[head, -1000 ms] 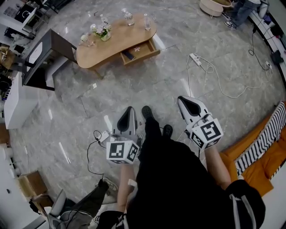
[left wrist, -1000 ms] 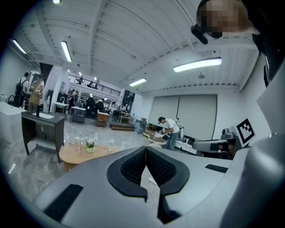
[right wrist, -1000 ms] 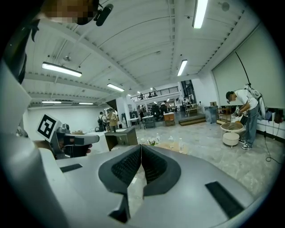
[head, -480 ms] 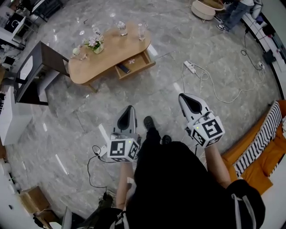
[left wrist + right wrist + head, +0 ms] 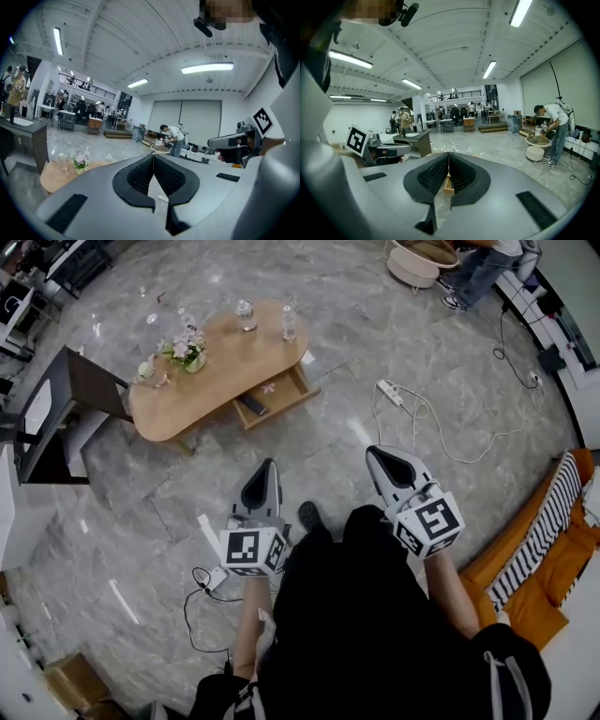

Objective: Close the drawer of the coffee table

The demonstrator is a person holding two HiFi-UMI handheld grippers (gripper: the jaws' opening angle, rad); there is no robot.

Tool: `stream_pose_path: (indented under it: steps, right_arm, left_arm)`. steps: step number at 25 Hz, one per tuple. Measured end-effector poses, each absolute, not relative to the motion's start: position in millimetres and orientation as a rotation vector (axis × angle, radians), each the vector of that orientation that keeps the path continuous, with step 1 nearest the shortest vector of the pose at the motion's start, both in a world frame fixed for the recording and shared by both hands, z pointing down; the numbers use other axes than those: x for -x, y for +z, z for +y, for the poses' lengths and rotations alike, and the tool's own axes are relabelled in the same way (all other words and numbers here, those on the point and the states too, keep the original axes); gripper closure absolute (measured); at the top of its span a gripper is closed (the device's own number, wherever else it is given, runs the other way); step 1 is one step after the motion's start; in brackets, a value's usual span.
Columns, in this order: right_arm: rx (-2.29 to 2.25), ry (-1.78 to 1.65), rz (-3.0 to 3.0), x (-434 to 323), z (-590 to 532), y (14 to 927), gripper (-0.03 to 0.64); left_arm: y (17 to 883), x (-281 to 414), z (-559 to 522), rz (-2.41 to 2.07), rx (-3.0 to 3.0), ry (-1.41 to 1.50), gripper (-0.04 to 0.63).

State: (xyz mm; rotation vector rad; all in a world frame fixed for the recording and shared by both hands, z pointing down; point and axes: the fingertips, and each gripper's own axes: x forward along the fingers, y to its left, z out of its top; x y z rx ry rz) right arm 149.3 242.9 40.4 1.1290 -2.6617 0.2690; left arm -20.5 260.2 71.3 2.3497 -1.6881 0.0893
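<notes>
**Coffee table (image 5: 225,362) slides nearer, drawer (image 5: 286,395) open**

Since a second ago, the coffee table has slid down and to the left in the head view. It now sits in the upper left of the frame. The white power strip (image 5: 389,392) on the floor has slid down too.

The drawer sticks out from the table's lower right side. A dark thing (image 5: 251,405) lies inside it. On top of the table are some flowers (image 5: 187,348) and two bottles (image 5: 246,313).

The left gripper (image 5: 266,467) is in the lower middle of the frame and points up toward the table. Its jaws are closed, with nothing between them. The right gripper (image 5: 375,453) is beside it on the right. Its jaws are closed too and hold nothing. Both grippers are well apart from the drawer. An orange sofa (image 5: 553,568) shows at the right edge.
</notes>
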Motion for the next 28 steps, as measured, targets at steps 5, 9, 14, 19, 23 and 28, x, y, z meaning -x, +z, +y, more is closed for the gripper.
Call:
stream_pose_path:
  steps: [5, 9, 14, 19, 23, 28]
  right_arm:
    - [-1.115, 0.285, -2.657, -137.3, 204.0, 45.3, 0.604]
    - [-1.032, 0.283, -2.684, -123.3, 168.1, 51.4, 0.604]
    - [-0.878, 0.290, -2.739, -107.6, 103.8, 61.5, 0.603]
    - [-0.669, 0.259, -2.781, -102.4, 27.6, 60.4, 0.603]
    - [-0.495, 0.245, -2.807, -106.2, -23.0, 61.0, 0.603]
    - [-0.339, 0.227, -2.782, -114.6, -61.5, 89.2, 0.603]
  left_arm:
    - [76.4, 38.5, 233.4, -1.733, -2.310, 0.102, 0.581]
    - [81.5, 52.5, 211.4, -1.798, -2.251, 0.105, 0.580]
    - [87.8, 64.5, 169.5, -1.951, -2.137, 0.132, 0.581]
    - [86.2, 52.3, 118.4, -2.090, -1.987, 0.139, 0.581]
    - [88.7, 35.8, 77.2, -2.197, -1.857, 0.149, 0.581]
    - [113.2, 11.4, 54.5, -2.285, -1.687, 0.173, 0.581]
